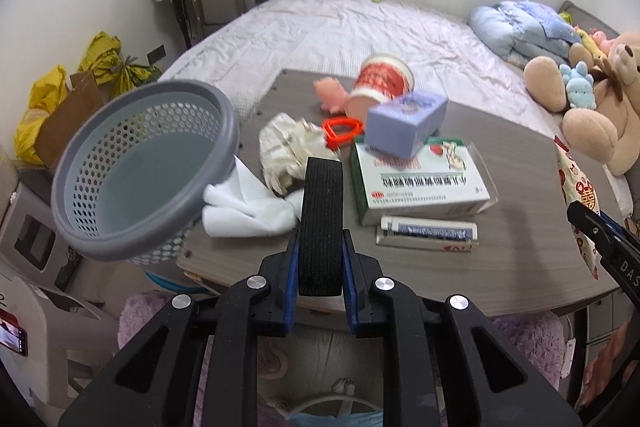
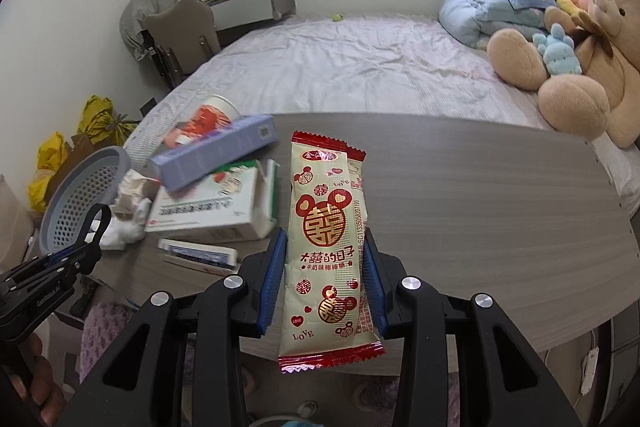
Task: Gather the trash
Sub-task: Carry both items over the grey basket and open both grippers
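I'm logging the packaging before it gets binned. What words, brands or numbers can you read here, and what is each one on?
"LOVE": candy wrapper, near its bottom and on small hearts.
"大囍的日子": same wrapper, mid-front; the smaller line beneath is too small to read.
"DAS": right gripper body, cut off at the frame edge.
Green and white box: print blurred, unreadable.
Purple box, red cup, flat pack: unreadable.

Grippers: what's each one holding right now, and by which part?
Left gripper grips a black band by its near end. Right gripper grips a candy wrapper across its middle, by the long edges.
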### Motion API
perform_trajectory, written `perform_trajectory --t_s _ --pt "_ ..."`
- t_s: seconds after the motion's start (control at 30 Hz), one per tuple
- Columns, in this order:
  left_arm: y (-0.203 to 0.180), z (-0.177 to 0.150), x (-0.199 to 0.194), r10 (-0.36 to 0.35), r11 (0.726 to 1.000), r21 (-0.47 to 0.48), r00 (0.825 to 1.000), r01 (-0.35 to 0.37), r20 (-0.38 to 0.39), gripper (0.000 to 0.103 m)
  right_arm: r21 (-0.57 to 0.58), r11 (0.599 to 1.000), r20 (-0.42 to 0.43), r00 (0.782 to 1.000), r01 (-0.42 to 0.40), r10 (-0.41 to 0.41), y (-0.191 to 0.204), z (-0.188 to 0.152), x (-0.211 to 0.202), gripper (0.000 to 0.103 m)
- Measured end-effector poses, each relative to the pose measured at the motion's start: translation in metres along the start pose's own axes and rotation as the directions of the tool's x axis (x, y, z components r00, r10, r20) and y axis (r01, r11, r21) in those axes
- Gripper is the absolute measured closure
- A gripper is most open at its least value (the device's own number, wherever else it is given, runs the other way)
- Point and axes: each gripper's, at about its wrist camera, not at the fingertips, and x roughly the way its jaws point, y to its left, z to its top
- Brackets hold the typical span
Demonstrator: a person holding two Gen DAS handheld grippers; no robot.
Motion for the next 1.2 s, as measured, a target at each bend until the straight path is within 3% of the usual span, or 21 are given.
perform_trajectory --t_s 0.2,0.4,0.6,0.87,1.2 --pt "0.034 0.023 -0.015 0.049 0.999 -0.021 0.996 -0.047 0.078 0.084 -0.06 0.995 0.039 0.996 -0.079 0.082 0.048 0.026 -0.007 0.067" --pt "0.089 0.043 -0.014 0.123 0.99 -0.079 0.986 -0.114 0.113 0.084 -0.144 0.973 0.015 0.982 -0.183 0.187 0.113 0.052 0.014 0.067" --pt "0.148 0.052 0.0 0.182 0.976 -0.138 0.98 -0.169 0.084 0.084 -0.241 0.929 -0.054 0.959 -0.282 0.278 0.19 0.066 0.05 0.067" --pt "0.199 0.061 0.03 0.214 0.966 -0.151 0.977 -0.208 0.021 0.083 -0.308 0.875 -0.16 0.927 -0.373 0.339 0.273 0.068 0.1 0.067" --pt "0.233 0.059 0.053 0.2 0.959 -0.199 0.979 -0.201 -0.021 0.083 -0.341 0.847 -0.232 0.91 -0.408 0.344 0.318 0.063 0.135 0.067"
